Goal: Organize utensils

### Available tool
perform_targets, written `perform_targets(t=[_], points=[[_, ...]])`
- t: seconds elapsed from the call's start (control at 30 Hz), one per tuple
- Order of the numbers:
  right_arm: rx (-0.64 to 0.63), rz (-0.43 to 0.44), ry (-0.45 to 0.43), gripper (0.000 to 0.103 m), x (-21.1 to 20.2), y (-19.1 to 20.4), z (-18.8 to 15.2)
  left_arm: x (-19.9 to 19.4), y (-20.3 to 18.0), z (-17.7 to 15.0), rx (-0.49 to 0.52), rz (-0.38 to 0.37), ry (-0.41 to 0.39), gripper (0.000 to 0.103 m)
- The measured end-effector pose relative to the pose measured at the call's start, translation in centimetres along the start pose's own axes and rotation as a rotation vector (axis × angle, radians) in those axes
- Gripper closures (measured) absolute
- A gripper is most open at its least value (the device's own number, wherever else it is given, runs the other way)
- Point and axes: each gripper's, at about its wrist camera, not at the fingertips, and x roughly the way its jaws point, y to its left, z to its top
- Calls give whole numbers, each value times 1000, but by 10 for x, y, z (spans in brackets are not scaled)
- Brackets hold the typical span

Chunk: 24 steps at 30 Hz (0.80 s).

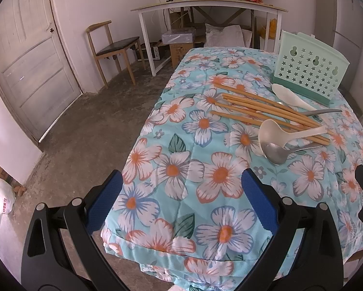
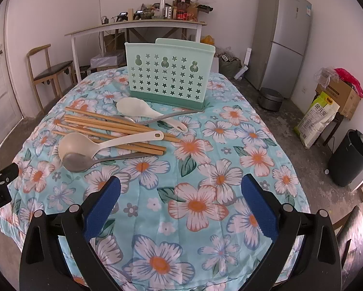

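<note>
1. A table draped in a floral cloth (image 2: 205,145) carries the utensils.
2. A mint-green utensil holder (image 2: 169,72) stands upright at the far end.
3. Wooden chopsticks (image 2: 113,131) lie scattered in front of it.
4. A cream ladle (image 2: 84,145) rests across the chopsticks, a metal spoon (image 2: 77,162) just beside its bowl.
5. A white rice paddle (image 2: 138,109) lies near the holder's base, crossing a second metal spoon (image 2: 167,117).

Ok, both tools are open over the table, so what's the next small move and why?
Probably move the right tool forward to the metal spoon. It is the nearest utensil, lies clear of the chopsticks, and the holder is empty as far as shows.
</note>
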Motion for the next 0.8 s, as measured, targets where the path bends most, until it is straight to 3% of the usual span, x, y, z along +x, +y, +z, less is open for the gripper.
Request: perform_targets(t=[0.57,0.8], points=[[-20,25,61,6,31,1,6,23,-7,12,-14,28,40,8],[-24,36,120,6,58,-5,4,33,-16,16,-10,-38,50,8]])
